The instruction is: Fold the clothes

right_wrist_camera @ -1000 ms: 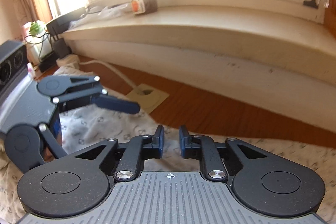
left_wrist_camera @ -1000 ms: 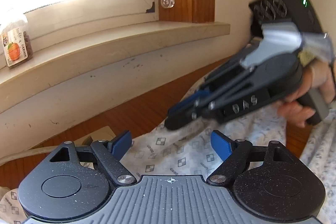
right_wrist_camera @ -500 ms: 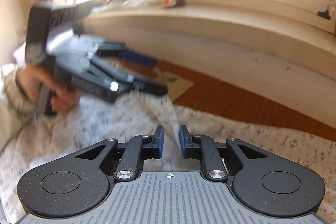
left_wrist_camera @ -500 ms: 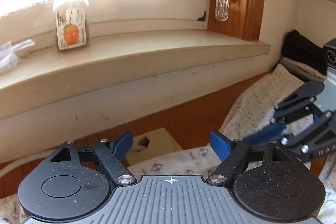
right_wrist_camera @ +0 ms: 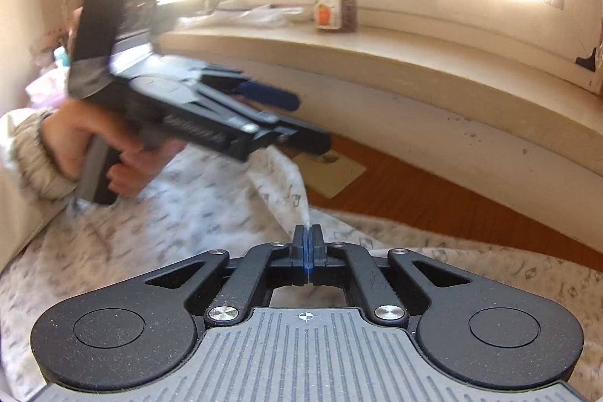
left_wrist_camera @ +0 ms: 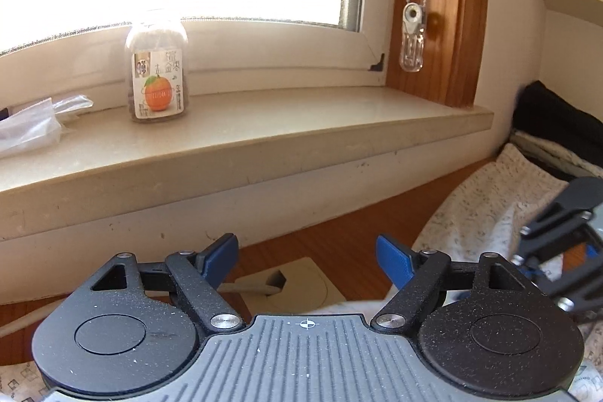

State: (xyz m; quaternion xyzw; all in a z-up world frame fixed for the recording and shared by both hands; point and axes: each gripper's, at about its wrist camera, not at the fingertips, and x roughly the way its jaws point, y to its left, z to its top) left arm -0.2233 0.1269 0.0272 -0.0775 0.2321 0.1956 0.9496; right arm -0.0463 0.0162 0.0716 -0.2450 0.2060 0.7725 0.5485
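A white garment with a small grey print (right_wrist_camera: pixel 169 213) lies spread over the wooden floor, and its right part (left_wrist_camera: pixel 490 206) shows in the left wrist view. My right gripper (right_wrist_camera: pixel 307 232) is shut, and a raised ridge of the cloth runs out from between its blue pads. That ridge climbs to the lower finger of my left gripper (right_wrist_camera: pixel 307 123), held by a hand (right_wrist_camera: pixel 94 145) just above the garment. In its own view the left gripper (left_wrist_camera: pixel 305 251) stands wide open with no cloth between its pads.
A jar with an orange label (left_wrist_camera: pixel 158 81) and a clear plastic bag (left_wrist_camera: pixel 30 127) sit on the windowsill. A beige floor plate with a cable (left_wrist_camera: pixel 286 285) lies on the wood beside the garment. Dark clothes (left_wrist_camera: pixel 557 123) are piled at the far right.
My right gripper's jaws have closed from a narrow gap onto a fold of cloth. The left gripper has swung across the garment and now hangs over that fold, still open.
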